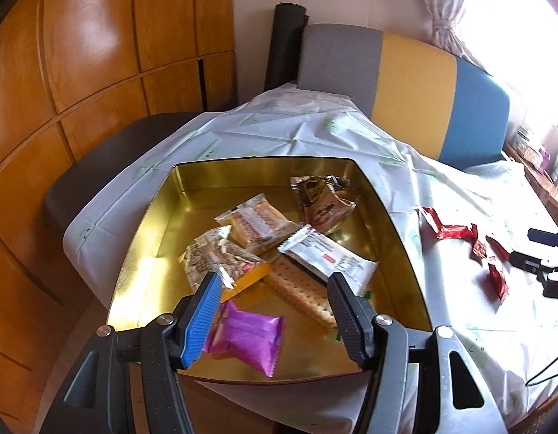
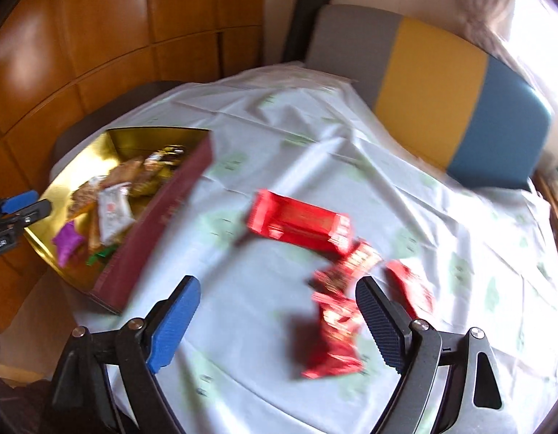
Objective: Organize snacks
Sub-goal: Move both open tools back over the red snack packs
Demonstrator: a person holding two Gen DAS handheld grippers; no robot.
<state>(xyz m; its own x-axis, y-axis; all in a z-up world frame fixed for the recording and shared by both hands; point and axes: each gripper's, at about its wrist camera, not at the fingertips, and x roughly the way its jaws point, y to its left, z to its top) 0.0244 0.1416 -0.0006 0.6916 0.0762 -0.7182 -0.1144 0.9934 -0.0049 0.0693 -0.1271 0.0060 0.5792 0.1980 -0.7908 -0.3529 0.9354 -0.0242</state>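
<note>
Where a pale, creased cloth covers the bench, a striped grey, yellow and blue chair back stands at the far side, with orange wooden panelling to the left and a bright curtained window at the far right. My left gripper hangs spread over the near edge of a gold-lined tin, pinching nothing. Its view shows the snacks inside clearly: a purple packet nearest, a white wrapper, a bare cracker strip and a brown packet farther in. My right gripper is also spread and empty, just above the red packets that lie loose on the cloth, well right of the tin. Only this view shows the tin's dark red outer wall. It is smeared with motion blur, so the print on the red wrappers cannot be read. In the left view the same red packets sit at the right edge, washed out by window glare.
</note>
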